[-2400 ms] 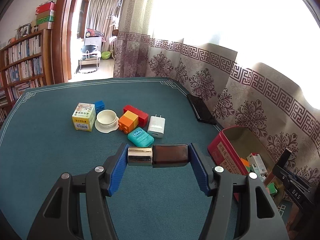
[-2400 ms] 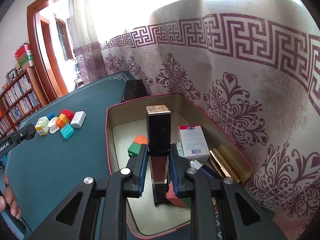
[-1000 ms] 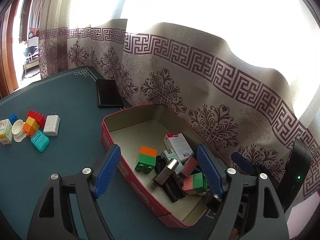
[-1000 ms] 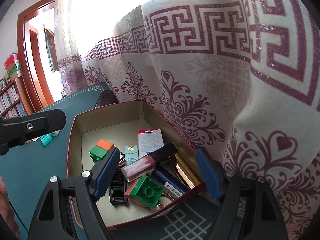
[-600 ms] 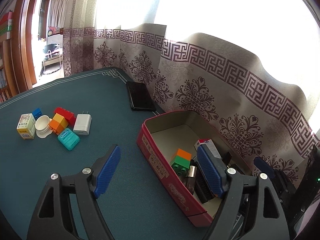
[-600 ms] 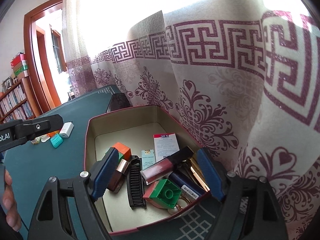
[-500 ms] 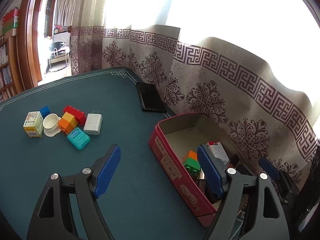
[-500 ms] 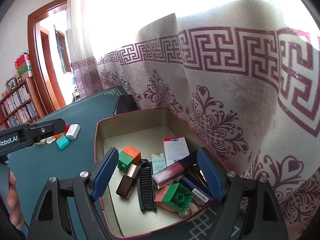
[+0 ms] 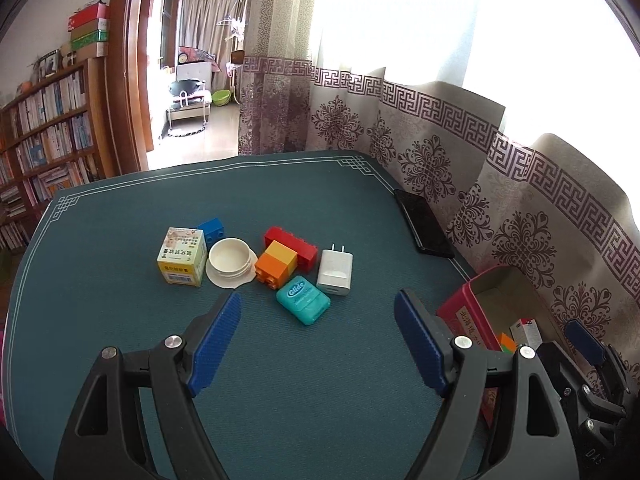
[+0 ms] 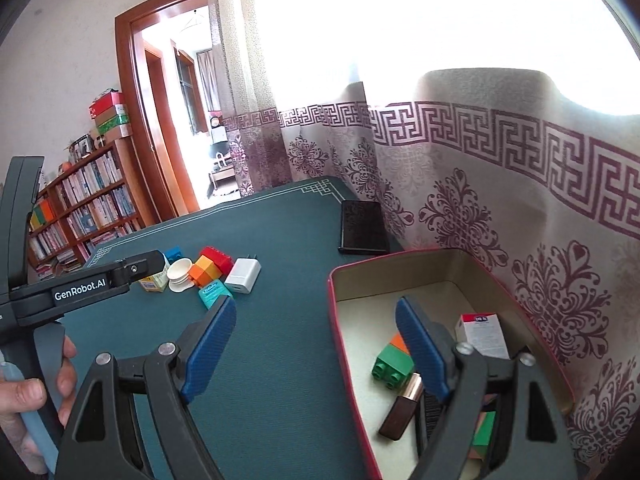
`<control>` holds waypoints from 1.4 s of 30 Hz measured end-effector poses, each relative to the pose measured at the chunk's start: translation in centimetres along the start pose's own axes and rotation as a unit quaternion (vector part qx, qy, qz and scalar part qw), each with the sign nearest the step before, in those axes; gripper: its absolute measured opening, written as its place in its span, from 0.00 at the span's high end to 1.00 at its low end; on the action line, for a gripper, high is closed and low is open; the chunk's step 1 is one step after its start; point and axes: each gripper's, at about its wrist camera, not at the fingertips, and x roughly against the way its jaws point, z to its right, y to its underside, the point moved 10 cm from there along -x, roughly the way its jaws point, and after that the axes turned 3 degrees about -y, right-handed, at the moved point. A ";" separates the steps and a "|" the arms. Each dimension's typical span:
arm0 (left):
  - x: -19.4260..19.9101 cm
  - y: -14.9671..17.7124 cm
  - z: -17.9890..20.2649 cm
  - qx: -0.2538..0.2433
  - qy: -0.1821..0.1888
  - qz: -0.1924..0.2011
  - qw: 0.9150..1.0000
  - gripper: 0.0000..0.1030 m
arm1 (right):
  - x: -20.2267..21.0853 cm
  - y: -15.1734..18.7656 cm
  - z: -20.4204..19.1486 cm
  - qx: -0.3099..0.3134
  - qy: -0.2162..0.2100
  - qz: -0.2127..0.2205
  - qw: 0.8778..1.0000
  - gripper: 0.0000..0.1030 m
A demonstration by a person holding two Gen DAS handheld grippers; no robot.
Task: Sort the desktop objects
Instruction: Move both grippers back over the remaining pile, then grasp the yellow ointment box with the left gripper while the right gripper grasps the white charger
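Observation:
My left gripper [image 9: 316, 344] is open and empty above the green table, a short way in front of a cluster: teal floss box [image 9: 303, 299], white charger [image 9: 335, 272], orange-yellow brick [image 9: 277, 264], red brick [image 9: 291, 242], white lid [image 9: 231, 257], yellow-white carton [image 9: 182, 255], blue brick [image 9: 212, 228]. My right gripper [image 10: 314, 346] is open and empty over the near left wall of the red box [image 10: 334, 300]. In the box lie a green-orange brick [image 10: 394, 362], a brown lipstick [image 10: 402, 406] and a white carton [image 10: 482, 330].
A black phone [image 9: 423, 221] lies by the patterned curtain at the table's right edge; it also shows in the right wrist view [image 10: 362, 227]. The red box [image 9: 464, 312] stands at the right. A bookshelf [image 9: 44, 136] and a doorway lie beyond the table's far edge.
Both grippers let go of their cosmetic tubes into the red box and opened. Both have pulled back from the box; the left one has swung left toward the cluster.

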 end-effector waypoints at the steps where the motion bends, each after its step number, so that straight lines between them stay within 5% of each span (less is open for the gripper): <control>1: -0.1 -0.4 -1.0 0.004 -0.009 0.002 1.000 0.21 | -0.4 -0.3 -0.8 0.004 -0.007 0.000 1.000 0.17; 10: -1.8 -2.3 -8.7 0.043 -0.061 0.007 0.997 0.21 | -4.2 -1.8 -5.4 0.022 -0.043 -0.011 0.999 0.14; 20: -8.1 -2.8 -13.8 0.041 -0.114 -0.021 0.992 0.21 | -11.0 -2.7 -6.2 -0.014 -0.048 -0.054 0.997 0.13; 39: -15.3 -1.4 -15.5 0.092 -0.099 -0.050 0.990 0.21 | -18.7 -0.4 -5.4 -0.001 -0.014 -0.112 0.994 0.13; 42: -15.2 -1.5 -15.7 0.087 -0.101 -0.038 0.990 0.32 | -19.3 0.1 -5.5 0.007 -0.008 -0.118 0.993 0.13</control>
